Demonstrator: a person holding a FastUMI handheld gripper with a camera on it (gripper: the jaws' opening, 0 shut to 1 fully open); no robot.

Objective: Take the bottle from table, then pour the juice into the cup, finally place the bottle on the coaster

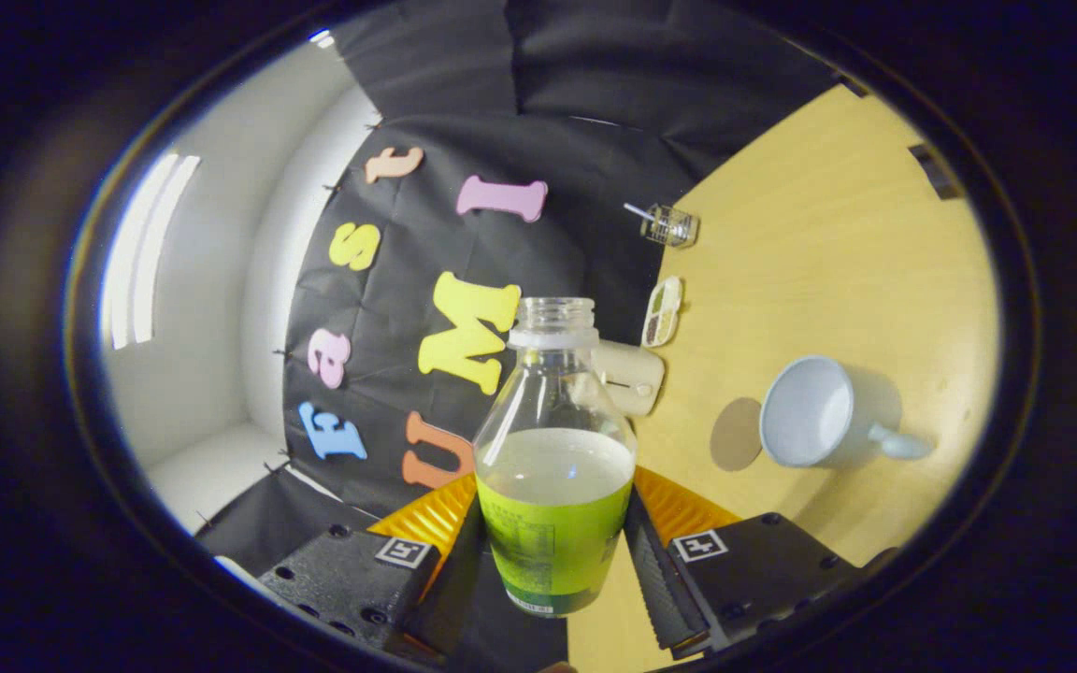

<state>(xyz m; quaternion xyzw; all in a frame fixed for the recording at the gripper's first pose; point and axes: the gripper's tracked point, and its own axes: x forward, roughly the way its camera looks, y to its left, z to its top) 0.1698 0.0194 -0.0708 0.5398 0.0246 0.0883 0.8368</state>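
- The gripper (552, 547) has its two fingers clamped on the lower body of the bottle (552, 467), one finger pressing on each side of the labelled part.
- The whole view is rolled strongly to one side: the table's surface runs up the side of the view like a wall, so the gripper is tipped over while it holds the bottle.
- The bottle stands straight along the fingers, its neck pointing away from the camera; it is clear plastic, has no cap on its threaded mouth, and wears a green label around its lower part.
- The pale juice (552, 463) fills the bottle about to the top of the label, and its surface looks level across the bottle.
- Beyond the fingers and off to the side of the bottle, the cup (819, 411) rests on the wooden table (838, 243); it is pale blue, its open mouth faces toward the bottle and its handle points away from it.
- Between bottle and cup lies a round brownish coaster (737, 435), flat on the table just beside the cup's rim.
- Just behind the bottle's shoulder sits a cream-coloured box-like object (634, 376).
- Farther along the table are a small compartmented case (662, 311) and a clear glass jar (669, 225), well apart from the cup.
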